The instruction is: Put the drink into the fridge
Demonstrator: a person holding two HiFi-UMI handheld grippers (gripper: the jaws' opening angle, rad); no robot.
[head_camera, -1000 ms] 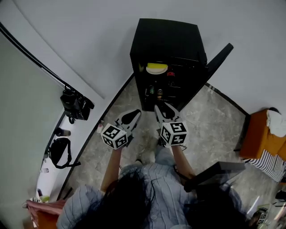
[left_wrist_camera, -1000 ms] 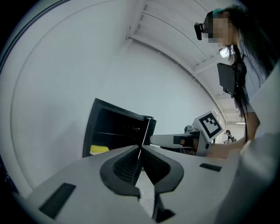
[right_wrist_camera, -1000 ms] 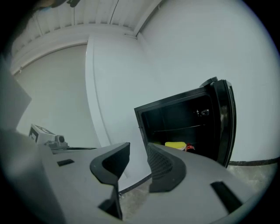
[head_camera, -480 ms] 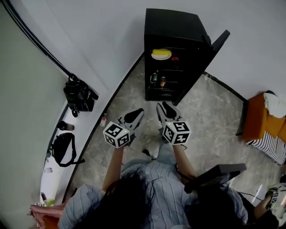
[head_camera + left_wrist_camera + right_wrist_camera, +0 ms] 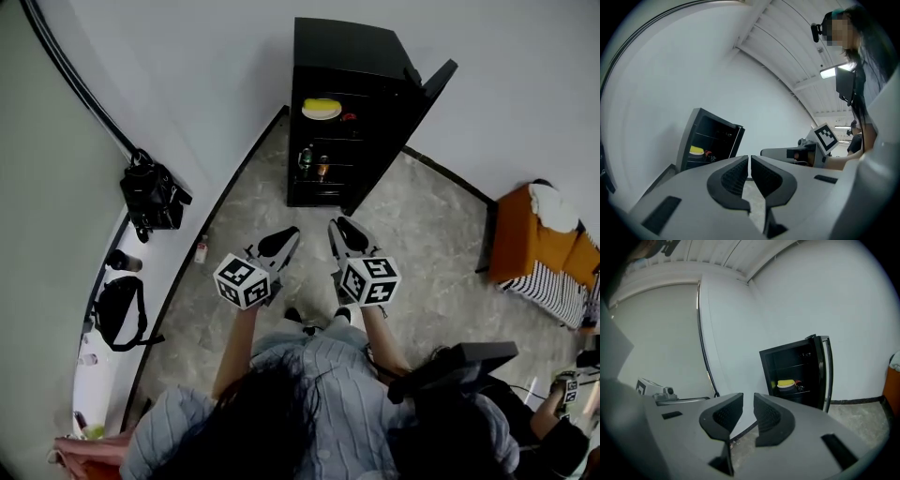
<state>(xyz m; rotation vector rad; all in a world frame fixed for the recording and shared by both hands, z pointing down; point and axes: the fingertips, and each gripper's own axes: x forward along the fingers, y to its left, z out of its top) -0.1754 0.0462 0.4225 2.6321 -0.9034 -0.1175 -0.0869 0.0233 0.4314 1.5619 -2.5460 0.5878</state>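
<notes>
Logged fridge [image 5: 342, 56] at far centre, black, door [image 5: 427, 86] swung open to the right. Spotted two drinks [image 5: 306, 157] upright on a middle shelf inside, side by side, with a yellow item [image 5: 322, 109] on the shelf above. Found left gripper [image 5: 284, 238] clenched, empty. Found right gripper [image 5: 341, 231] just been closing, a narrow gap showing, nothing between jaws. Noted both held near, side by side, aimed toward the fridge, well apart from it.
</notes>
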